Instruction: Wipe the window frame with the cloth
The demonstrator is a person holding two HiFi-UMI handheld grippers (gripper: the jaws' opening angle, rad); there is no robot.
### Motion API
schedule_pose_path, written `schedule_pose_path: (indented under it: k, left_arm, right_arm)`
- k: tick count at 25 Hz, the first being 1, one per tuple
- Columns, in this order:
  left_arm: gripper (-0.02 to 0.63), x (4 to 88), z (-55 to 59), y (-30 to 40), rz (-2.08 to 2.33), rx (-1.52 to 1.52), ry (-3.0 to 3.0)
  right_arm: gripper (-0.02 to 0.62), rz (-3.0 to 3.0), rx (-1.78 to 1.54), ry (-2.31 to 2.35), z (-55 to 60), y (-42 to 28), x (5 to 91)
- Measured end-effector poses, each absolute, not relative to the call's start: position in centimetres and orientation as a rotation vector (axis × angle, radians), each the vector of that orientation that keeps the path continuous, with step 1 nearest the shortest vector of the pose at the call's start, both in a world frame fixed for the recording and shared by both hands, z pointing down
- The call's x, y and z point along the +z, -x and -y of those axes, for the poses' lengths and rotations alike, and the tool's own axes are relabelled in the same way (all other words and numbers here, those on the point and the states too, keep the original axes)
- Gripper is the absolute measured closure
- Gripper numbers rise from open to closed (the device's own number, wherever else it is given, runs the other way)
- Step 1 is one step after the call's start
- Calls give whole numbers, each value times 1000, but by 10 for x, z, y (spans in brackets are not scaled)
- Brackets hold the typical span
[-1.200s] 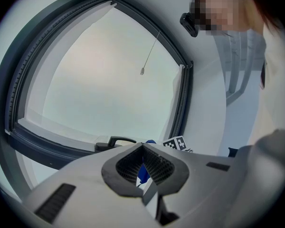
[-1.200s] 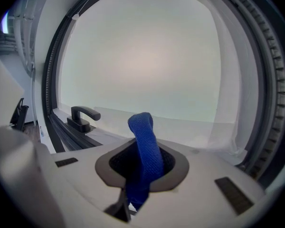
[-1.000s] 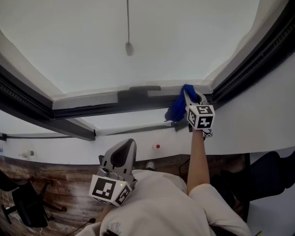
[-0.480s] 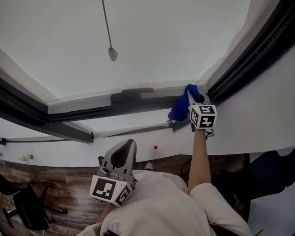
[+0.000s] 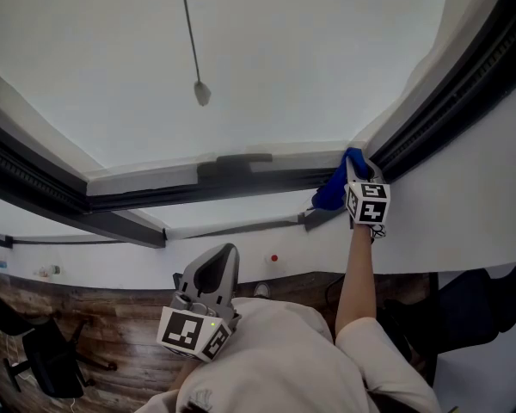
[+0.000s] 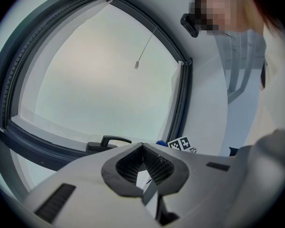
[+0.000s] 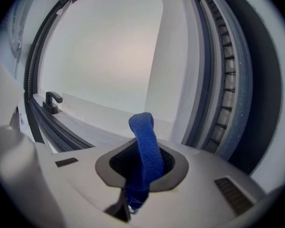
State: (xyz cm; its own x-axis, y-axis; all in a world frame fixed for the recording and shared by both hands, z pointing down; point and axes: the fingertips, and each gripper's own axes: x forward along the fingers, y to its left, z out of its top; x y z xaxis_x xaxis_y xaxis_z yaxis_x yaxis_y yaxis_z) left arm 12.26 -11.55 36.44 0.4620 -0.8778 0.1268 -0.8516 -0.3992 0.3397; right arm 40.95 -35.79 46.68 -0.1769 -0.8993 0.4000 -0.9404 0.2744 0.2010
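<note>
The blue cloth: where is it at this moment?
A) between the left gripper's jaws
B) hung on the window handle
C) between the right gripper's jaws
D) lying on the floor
C: in the right gripper view, the blue cloth sticks out from between the jaws of the right gripper, which are shut on it.

Cloth (image 5: 331,194) against the window frame (image 5: 155,198), at its right corner; handle (image 5: 237,163) further left.

The right tool (image 5: 355,160) has slid sideways along the window frame (image 5: 241,181) toward the corner on its right, dragging the blue cloth (image 5: 331,193) in its jaws along.
</note>
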Motion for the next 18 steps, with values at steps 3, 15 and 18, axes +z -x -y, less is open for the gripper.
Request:
schedule_pose_path:
  k: [3,15,18]
  left_arm:
    - [597,365,115,-124,1457,-97,-2362]
    - [597,365,106,-120,1393,-77,-2394]
    - [597,366,101,-116,1374,-69,-2404]
  right_arm:
    - [537,2086,94,-1658,359,-410,467]
    - [537,2373,7,-1666,305,-336,426]
    - [537,2491,26,-1597,289,-286,425]
